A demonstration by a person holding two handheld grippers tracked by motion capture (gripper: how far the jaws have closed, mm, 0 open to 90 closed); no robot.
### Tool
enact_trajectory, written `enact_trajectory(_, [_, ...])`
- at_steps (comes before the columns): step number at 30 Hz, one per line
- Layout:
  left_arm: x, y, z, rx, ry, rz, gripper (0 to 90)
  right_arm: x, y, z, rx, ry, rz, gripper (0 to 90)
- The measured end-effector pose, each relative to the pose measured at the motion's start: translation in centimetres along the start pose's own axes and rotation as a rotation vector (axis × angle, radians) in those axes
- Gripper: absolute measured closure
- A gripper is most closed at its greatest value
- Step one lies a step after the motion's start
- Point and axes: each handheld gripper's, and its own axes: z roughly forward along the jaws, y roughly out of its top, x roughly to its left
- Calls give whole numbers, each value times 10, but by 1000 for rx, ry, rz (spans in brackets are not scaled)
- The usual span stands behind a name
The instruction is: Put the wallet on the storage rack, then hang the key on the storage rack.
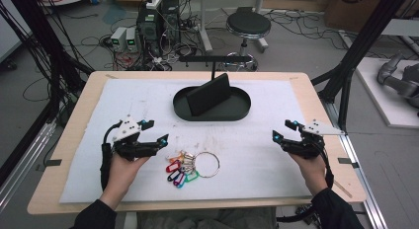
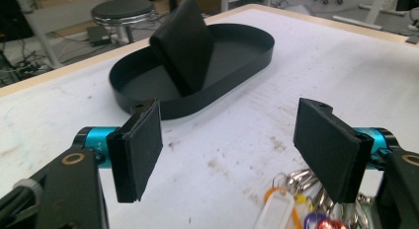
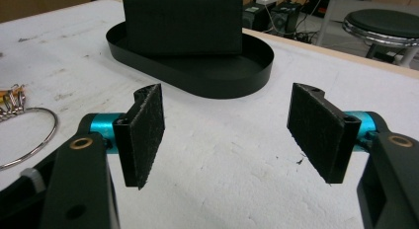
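Observation:
A bunch of keys with coloured tags [image 1: 180,169] on a large metal ring [image 1: 207,164] lies on the white mat near the front. My left gripper [image 1: 154,132] rests just left of the keys, open, nothing between its pads [image 2: 137,149]; the tags [image 2: 291,209] show low at its right jaw. My right gripper [image 1: 283,130] sits open at the mat's right side, well clear of the ring [image 3: 27,135]. A black oval tray [image 1: 237,110] holds a black wallet-like block [image 1: 207,95] leaning upright, also seen as tray [image 2: 247,58] and block [image 3: 183,21].
The white mat [image 1: 267,91] covers most of the wooden table [image 1: 79,105]. A round stool [image 1: 248,25], cables and electronics boxes [image 1: 148,26] stand on the floor behind. Black frame posts rise at both sides.

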Motion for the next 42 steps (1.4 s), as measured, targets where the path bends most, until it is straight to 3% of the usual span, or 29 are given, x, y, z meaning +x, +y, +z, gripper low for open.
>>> enact_trajectory(8, [4,-6,-6,-33,-18,-36,235,0,-2,-9,-11,-12,18,310])
enact_trajectory(12, [3,-6,-4,-35,-18,-12,235,0,-4,-13,-19,-18,17,309])
enact_trajectory(21, [7,-13,-7,-52,-31,-8,295,2,-4,-7,-16,-4,10,307])
enact_trajectory(25, [9,-17,-10,-57,-13,-13,295,5,-4,-2,-8,5,8,307])
enact_trajectory(27, [10,-19,-12,-100,-27,-15,295,6,-4,-1,-11,13,8,307])
enact_trajectory(29, [9,-21,-14,-122,-25,3,296,8,-3,0,-12,15,10,307])
enact_trajectory(32, [8,-22,-14,-140,-33,-9,305,10,-3,1,-8,20,9,307])
enact_trajectory(37, [6,-17,-7,-104,-93,-64,322,13,-3,4,3,27,-8,307])
enact_trajectory(42, [0,-14,6,-63,-113,-68,311,14,-3,5,13,35,-11,307])
